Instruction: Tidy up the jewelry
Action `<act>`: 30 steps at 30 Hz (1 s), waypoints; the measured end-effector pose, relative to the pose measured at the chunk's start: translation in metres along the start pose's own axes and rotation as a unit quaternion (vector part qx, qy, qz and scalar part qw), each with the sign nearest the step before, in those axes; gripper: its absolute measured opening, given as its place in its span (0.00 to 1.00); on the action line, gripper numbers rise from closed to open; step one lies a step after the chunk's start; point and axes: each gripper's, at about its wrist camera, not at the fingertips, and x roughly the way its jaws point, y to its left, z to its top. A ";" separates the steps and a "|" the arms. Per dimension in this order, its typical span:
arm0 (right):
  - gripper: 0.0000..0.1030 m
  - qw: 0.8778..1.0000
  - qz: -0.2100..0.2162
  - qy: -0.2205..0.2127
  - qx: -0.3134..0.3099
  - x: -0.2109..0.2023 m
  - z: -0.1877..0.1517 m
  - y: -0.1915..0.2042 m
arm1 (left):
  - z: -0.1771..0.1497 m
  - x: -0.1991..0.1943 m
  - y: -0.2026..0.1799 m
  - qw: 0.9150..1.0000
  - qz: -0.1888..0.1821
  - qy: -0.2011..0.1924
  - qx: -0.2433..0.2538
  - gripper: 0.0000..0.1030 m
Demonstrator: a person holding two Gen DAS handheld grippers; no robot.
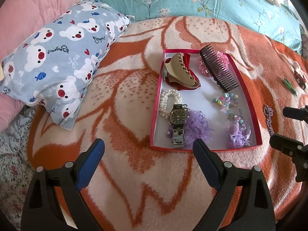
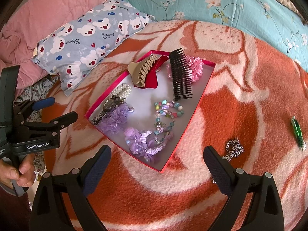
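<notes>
My left tongs [image 1: 148,154] sit closest to the lens, spread wide with nothing between the blue pads, hovering over the orange-and-cream blanket [image 1: 125,173] just short of the red tray [image 1: 256,115]. My right tongs [image 2: 156,161] are equally wide apart and empty, poised at the tray's [image 2: 192,119] near corner.

Inside the tray, the black-faced watch [image 1: 177,119] lies at its near left side on a pearl bracelet [image 1: 167,102], touching a purple scrunchie [image 1: 198,127]. A beige claw clip [image 1: 182,71] fills the far left corner, a dark comb [image 1: 219,69] leans across the far right over a pink flower tie [image 1: 223,59], and a string of coloured beads [image 1: 229,104] runs down the right side to more purple ties [image 1: 238,134].

Outside the tray, on the blanket to its right, lies a silver chain [image 2: 233,148], just beside my right tongs' outer finger. Further right of the tray is a green clip [image 2: 297,132]. A bear-print pillow [image 1: 57,57] rests left of the tray.
</notes>
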 end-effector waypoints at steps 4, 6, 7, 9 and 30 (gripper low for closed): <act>0.95 1.000 -0.002 0.002 -0.001 0.001 -0.001 0.001 | 0.001 0.001 -0.001 1.000 -0.004 0.001 -0.001 0.91; 0.95 1.000 -0.002 0.003 -0.001 0.002 -0.002 0.001 | 0.001 0.001 -0.001 1.000 -0.005 0.001 -0.001 0.91; 0.95 1.000 -0.002 0.003 -0.001 0.002 -0.002 0.001 | 0.001 0.002 -0.001 1.000 -0.005 0.001 -0.001 0.91; 0.95 1.000 -0.002 0.003 -0.001 0.003 -0.003 0.001 | 0.001 0.002 -0.001 1.000 -0.004 0.002 0.000 0.91; 0.95 1.000 0.000 0.002 0.005 0.001 -0.002 -0.007 | 0.003 0.001 -0.002 1.000 -0.004 0.001 0.001 0.91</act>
